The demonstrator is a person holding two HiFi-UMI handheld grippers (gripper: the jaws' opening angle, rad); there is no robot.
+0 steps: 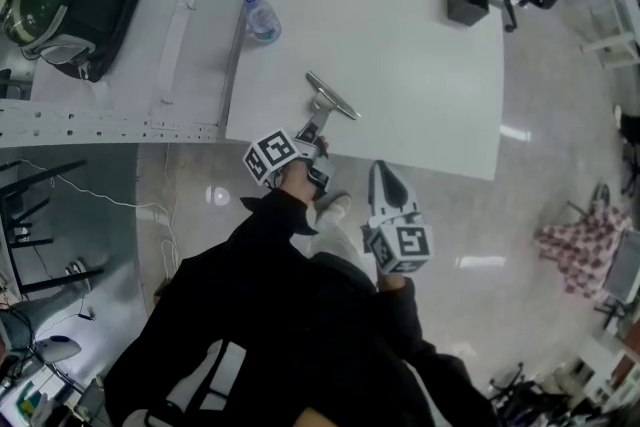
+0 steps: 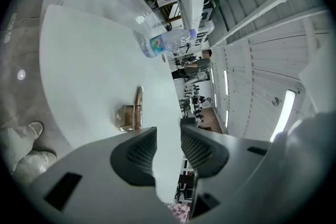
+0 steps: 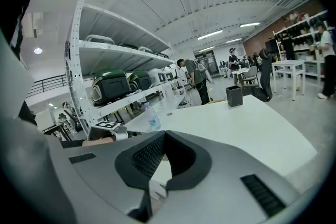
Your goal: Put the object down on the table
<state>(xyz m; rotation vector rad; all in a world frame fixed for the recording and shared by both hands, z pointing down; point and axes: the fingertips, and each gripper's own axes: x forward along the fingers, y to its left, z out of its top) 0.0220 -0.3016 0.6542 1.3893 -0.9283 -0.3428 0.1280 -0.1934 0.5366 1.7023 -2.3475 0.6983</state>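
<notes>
Your white desk (image 1: 420,65) carries the metal handle (image 1: 330,97), which lies flat near the front edge. Your left claw (image 2: 168,136) is spread wide with nothing between its pads, just beside the handle. Your right claw (image 3: 165,132) is pressed together and empty, off the desk's front edge. A water bottle (image 1: 262,18) stands by the left edge.

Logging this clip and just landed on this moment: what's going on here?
A person stands at a white table with tongs in each hand. The left tongs are open and empty, pointing at a metal object that lies on the table apart from them, so it looks already put down. The right tongs are shut on nothing, off the table's near edge.
</notes>
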